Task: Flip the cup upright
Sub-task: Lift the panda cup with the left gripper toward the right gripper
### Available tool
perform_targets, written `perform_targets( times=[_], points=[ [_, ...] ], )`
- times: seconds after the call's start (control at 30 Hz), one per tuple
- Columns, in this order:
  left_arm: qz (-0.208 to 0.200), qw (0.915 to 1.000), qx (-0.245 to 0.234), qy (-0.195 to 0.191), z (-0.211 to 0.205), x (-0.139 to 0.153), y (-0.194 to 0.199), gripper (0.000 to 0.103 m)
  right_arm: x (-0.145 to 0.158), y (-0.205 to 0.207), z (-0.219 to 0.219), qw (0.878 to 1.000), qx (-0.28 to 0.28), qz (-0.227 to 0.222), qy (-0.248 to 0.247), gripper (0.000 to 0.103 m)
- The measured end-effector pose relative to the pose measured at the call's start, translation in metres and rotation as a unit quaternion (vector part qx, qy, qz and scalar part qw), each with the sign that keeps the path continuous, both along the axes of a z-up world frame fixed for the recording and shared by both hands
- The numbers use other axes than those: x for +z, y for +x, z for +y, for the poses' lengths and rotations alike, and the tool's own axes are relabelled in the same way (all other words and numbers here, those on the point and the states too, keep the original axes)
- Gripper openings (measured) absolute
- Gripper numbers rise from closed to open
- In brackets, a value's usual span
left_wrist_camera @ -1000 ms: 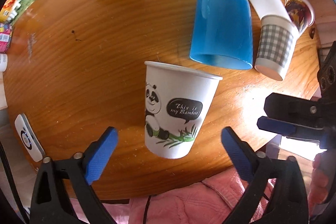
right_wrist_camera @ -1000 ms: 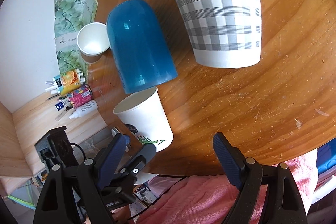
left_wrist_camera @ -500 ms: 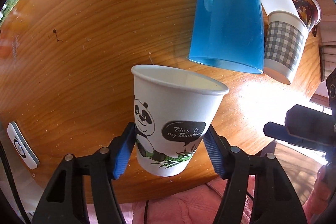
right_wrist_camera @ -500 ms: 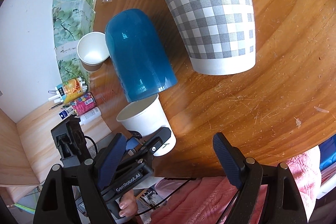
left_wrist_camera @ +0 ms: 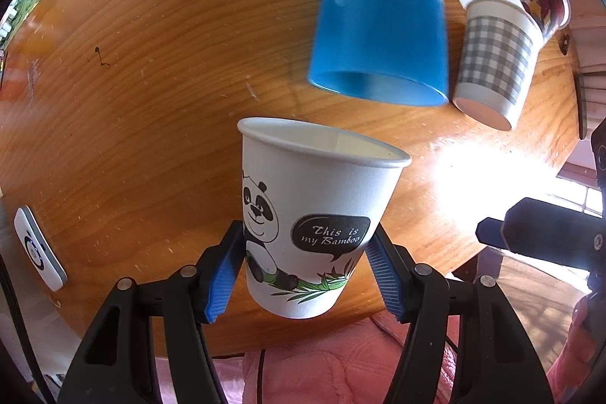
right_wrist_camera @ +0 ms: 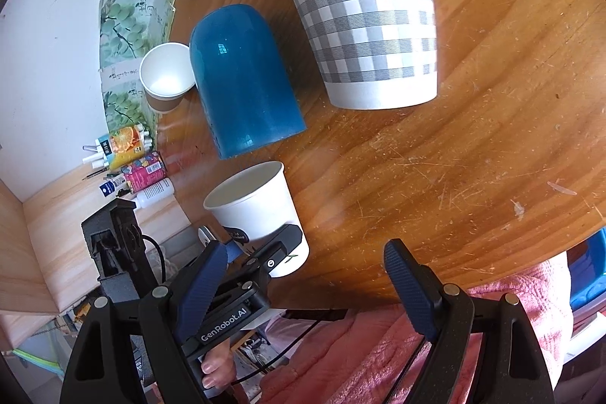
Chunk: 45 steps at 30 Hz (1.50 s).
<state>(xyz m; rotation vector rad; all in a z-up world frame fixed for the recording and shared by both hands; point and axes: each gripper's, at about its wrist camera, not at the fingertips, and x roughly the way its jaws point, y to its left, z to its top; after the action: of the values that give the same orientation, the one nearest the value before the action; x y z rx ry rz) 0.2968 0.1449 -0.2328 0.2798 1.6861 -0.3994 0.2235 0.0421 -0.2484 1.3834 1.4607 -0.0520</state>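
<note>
The left gripper (left_wrist_camera: 306, 265) clamps the panda cup (left_wrist_camera: 316, 214), mouth up, at the near table (left_wrist_camera: 151, 124) edge; beyond the cup lies the blue cup (left_wrist_camera: 378, 17), the checked cup (left_wrist_camera: 492, 59) beside it.

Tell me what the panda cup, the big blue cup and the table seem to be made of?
Panda cup: looks like paper, matte white with printed art and a rolled rim; the left hand-held gripper clamps its lower part.
Blue cup: probably plastic, glossy, with window reflections on its rounded closed end.
Table: wood or wood veneer, varnished, with visible grain, fine scratches and glare.
</note>
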Motion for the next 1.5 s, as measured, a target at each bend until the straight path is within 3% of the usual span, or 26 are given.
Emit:
perform_targets(
  times=[0.47,0.8,1.23,1.5],
  points=[
    [-0.01,0.9998,0.018,0.001,-0.046,0.005,-0.02,0.067,0.018,-0.033,-0.034,0.998,0.04,-0.018,-0.036,0.085],
    [-0.01,0.999,0.043,-0.01,-0.083,0.004,-0.031,0.067,0.036,-0.057,-0.075,0.992,0.079,-0.027,-0.093,0.085],
    [-0.006,0.9943,0.082,-0.068,-0.096,0.01,-0.045,0.067,0.037,-0.075,-0.126,0.983,0.128,-0.029,-0.131,0.085],
    [-0.01,0.9842,0.124,-0.126,-0.061,0.014,-0.054,0.067,0.03,-0.078,-0.149,0.978,0.154,-0.03,-0.136,0.085]
  ],
)
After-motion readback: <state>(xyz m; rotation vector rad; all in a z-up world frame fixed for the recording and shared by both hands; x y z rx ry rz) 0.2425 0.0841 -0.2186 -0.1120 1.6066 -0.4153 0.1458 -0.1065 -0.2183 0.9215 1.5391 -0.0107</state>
